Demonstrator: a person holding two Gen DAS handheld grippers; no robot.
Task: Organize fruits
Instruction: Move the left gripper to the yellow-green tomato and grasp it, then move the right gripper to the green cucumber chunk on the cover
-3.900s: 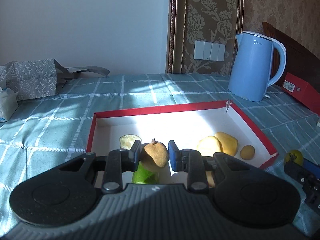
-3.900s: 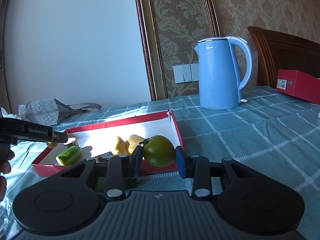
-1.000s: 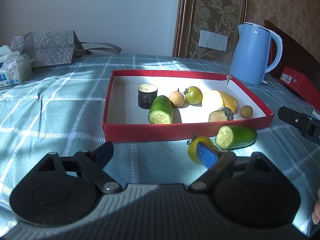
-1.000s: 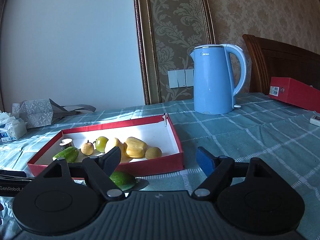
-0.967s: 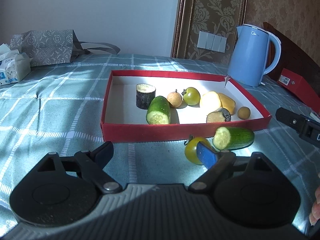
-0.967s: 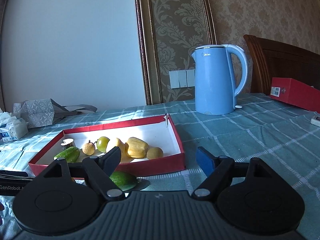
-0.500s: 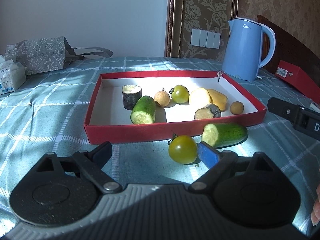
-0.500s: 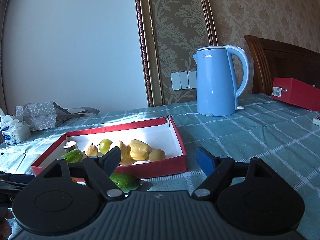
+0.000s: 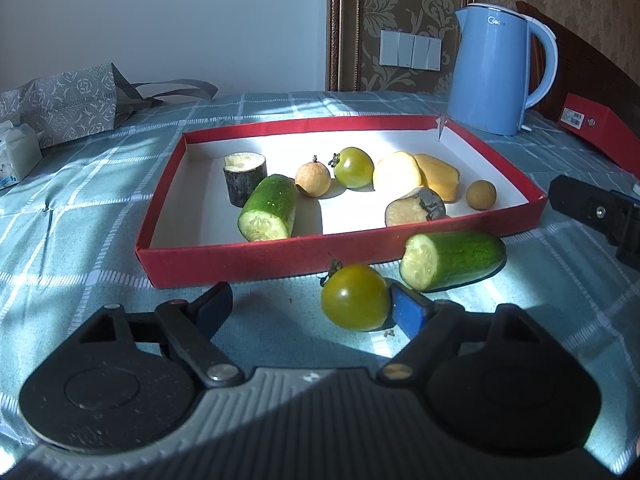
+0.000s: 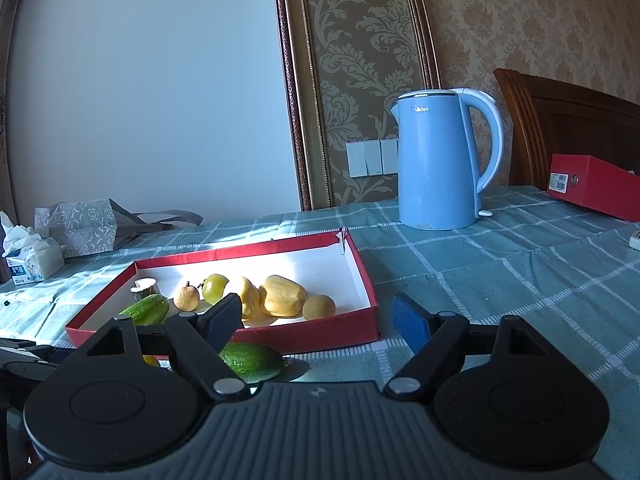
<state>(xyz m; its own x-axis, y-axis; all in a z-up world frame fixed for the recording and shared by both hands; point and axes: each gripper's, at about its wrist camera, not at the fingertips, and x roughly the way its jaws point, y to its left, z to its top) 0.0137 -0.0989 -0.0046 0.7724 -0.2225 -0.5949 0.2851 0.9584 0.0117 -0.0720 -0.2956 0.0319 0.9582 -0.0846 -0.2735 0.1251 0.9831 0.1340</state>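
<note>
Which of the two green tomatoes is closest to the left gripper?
The green tomato on the tablecloth outside the red tray, sitting between the closing left gripper fingers; the other tomato lies inside the tray.

In the right wrist view the right gripper's left finger (image 10: 218,322) hides part of the cucumber piece (image 10: 250,360) outside the red tray (image 10: 320,338), and only a yellow sliver of the tomato (image 10: 151,360) shows beneath it. The left gripper (image 10: 20,354) enters there as a dark bar cut off by the left edge. In the left wrist view, the red box (image 9: 592,128) and the other gripper (image 9: 596,210) run off the right edge.
</note>
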